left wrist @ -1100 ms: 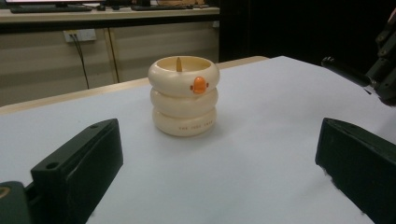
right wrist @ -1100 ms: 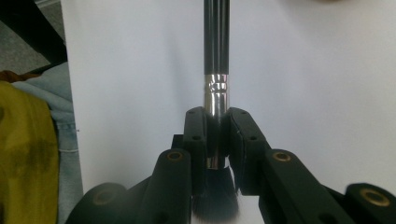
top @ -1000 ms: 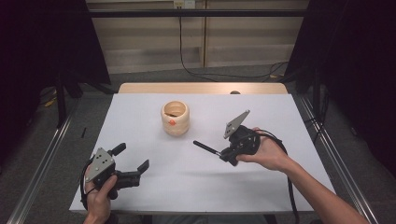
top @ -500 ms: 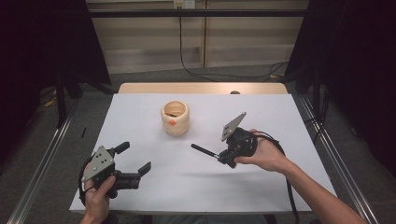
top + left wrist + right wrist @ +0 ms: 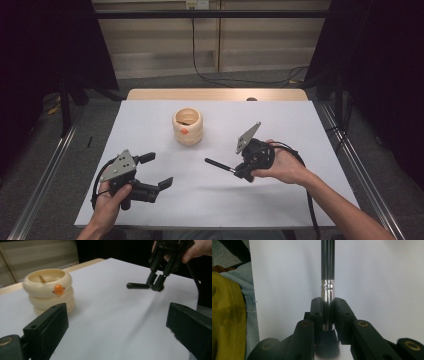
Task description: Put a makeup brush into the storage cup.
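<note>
**Right Tongs Clamped on a Makeup Brush, Left Tongs Spread Wide**

The right tongs (image 5: 328, 312) were clenched on a makeup brush (image 5: 327, 270), their two black pads pressed against its shiny metal ferrule. In the right gripper view the dark bristle tuft sat just behind the pads, and the black handle ran straight away from them over the white surface (image 5: 280, 125). From the high view the right tongs (image 5: 239, 171) stood right of centre, held by the person's right hand (image 5: 280, 167), and the brush (image 5: 218, 165) lay close to level just above the surface. Its long axis ran left to right with a slight tilt, the handle end pointing left and a little far, the bristle end towards the hand. No lettering could be read on the handle or ferrule.

The left tongs (image 5: 155, 171) were released, jaws spread wide with nothing between them, held by the left hand (image 5: 112, 200) at the near left of the surface. In the left gripper view the two black jaws framed bare white surface, with the brush (image 5: 138, 286) beyond them.

A cream container (image 5: 187, 126) shaped like stacked rings stood upright at the far middle of the surface, well apart from both tongs. It bore a small orange dot on its side, and a thin stick showed inside its open top. It carried no readable writing. A wooden edge (image 5: 215, 94) ran along the far side of the surface.
</note>
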Motion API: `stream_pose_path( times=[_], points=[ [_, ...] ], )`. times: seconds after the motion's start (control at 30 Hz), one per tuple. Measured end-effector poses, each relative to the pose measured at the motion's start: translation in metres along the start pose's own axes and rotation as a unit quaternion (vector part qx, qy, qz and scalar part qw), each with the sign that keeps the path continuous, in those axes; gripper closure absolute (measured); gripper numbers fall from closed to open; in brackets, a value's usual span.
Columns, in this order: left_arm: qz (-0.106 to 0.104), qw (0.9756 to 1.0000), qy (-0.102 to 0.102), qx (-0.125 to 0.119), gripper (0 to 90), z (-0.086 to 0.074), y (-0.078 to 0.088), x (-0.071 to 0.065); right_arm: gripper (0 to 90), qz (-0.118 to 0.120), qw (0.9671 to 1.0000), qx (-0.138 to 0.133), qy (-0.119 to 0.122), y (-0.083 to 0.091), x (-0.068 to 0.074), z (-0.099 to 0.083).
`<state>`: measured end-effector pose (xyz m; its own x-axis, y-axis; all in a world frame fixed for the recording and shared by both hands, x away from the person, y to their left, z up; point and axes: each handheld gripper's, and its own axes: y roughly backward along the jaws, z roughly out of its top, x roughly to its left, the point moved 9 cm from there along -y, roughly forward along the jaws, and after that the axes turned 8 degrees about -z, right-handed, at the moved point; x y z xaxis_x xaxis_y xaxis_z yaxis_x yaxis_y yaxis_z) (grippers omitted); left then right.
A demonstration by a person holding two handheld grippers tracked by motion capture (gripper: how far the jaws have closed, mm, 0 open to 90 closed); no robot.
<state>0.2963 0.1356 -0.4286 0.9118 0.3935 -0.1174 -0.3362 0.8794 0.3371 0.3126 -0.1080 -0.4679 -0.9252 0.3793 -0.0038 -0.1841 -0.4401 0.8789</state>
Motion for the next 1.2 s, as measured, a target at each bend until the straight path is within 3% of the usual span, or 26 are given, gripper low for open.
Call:
stream_pose_path(
  times=[0.1, 0.27, 0.33, 0.47, 0.57, 0.67, 0.8, 1.07, 1.2],
  points=[
    [-0.023, 0.9995, -0.004, 0.022, 4.1, 0.001, -0.006, -0.005, 77.5, 0.003, 1.0000, 0.006, 0.002, -0.001, 0.001, -0.001],
    [-0.056, 0.9967, -0.032, 0.048, 4.3, 0.011, -0.015, -0.013, 77.4, 0.012, 0.9998, 0.012, 0.012, -0.003, 0.004, -0.002],
    [-0.060, 0.9952, -0.046, 0.062, 4.4, 0.013, -0.018, -0.014, 77.4, 0.016, 0.9996, 0.018, 0.015, -0.004, 0.006, -0.003],
    [-0.076, 0.9930, -0.047, 0.078, 3.4, 0.016, -0.028, -0.016, 77.5, 0.023, 0.9993, 0.022, 0.018, -0.005, 0.009, -0.003],
    [-0.077, 0.9912, -0.048, 0.097, 3.9, 0.016, -0.036, -0.015, 77.4, 0.027, 0.9990, 0.029, 0.021, -0.006, 0.010, -0.003],
    [-0.077, 0.9886, -0.060, 0.115, 5.3, 0.016, -0.041, -0.014, 77.4, 0.026, 0.9987, 0.037, 0.024, -0.005, 0.011, -0.004],
    [-0.092, 0.9832, -0.070, 0.141, 5.9, 0.018, -0.046, -0.017, 77.4, 0.025, 0.9983, 0.042, 0.031, -0.003, 0.011, -0.002],
    [-0.107, 0.9791, -0.076, 0.155, 5.6, 0.023, -0.057, -0.021, 77.4, 0.029, 0.9976, 0.048, 0.042, -0.006, 0.015, 0.003],
    [-0.126, 0.9719, -0.083, 0.180, 6.3, 0.021, -0.062, -0.026, 77.4, 0.030, 0.9972, 0.049, 0.046, -0.008, 0.016, 0.004]
  ],
)
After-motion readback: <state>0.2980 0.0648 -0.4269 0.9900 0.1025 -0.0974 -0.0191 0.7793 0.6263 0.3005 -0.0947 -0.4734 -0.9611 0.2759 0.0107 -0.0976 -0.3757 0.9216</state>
